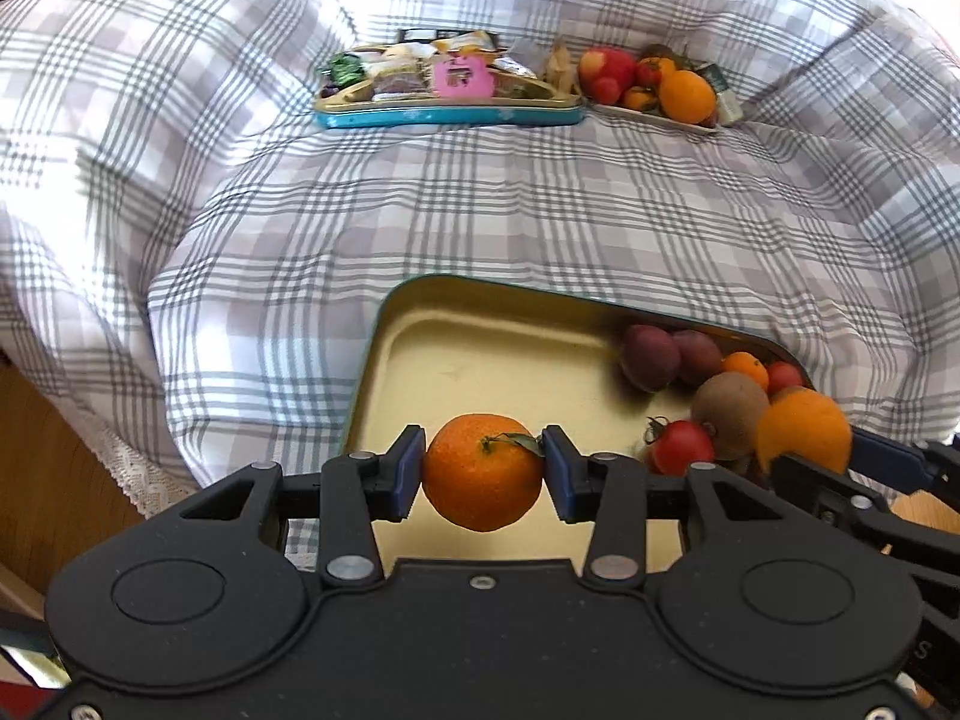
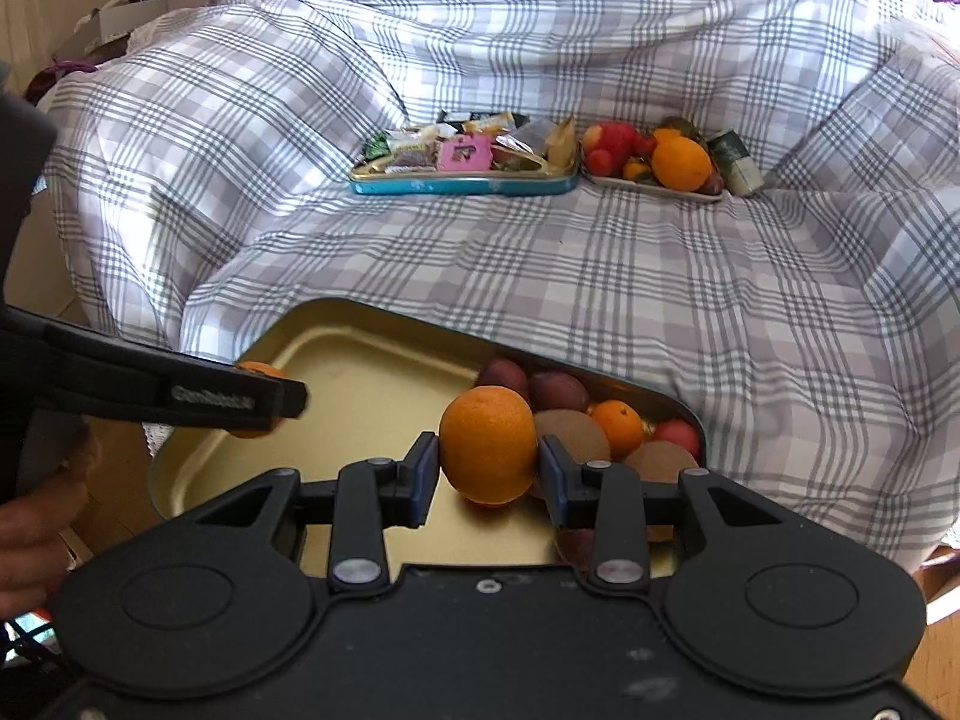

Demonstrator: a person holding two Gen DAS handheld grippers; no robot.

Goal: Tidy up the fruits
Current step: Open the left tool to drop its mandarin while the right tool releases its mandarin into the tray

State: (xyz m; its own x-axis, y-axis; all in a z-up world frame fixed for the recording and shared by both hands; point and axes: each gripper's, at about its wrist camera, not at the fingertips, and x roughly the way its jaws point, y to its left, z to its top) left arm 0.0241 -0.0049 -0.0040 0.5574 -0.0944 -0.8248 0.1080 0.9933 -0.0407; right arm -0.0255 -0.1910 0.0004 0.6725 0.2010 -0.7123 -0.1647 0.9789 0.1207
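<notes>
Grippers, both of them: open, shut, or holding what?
Left gripper: shut on a leafy mandarin.
Right gripper: shut on an orange.

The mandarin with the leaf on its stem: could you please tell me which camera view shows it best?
The left wrist view: the mandarin sits centred between the left hand-held gripper pads, stem and leaf facing the camera. In the right wrist view, only orange slivers show behind that gripper's finger.

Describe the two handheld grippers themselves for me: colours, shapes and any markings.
Both are matte black plastic. The left gripper and right gripper each have a broad body with two round raised discs, silver rivets at the linkage joints, and blue pads on the fingers. From the right wrist view, the left one's finger carries small pale lettering, too blurred to read.
</notes>
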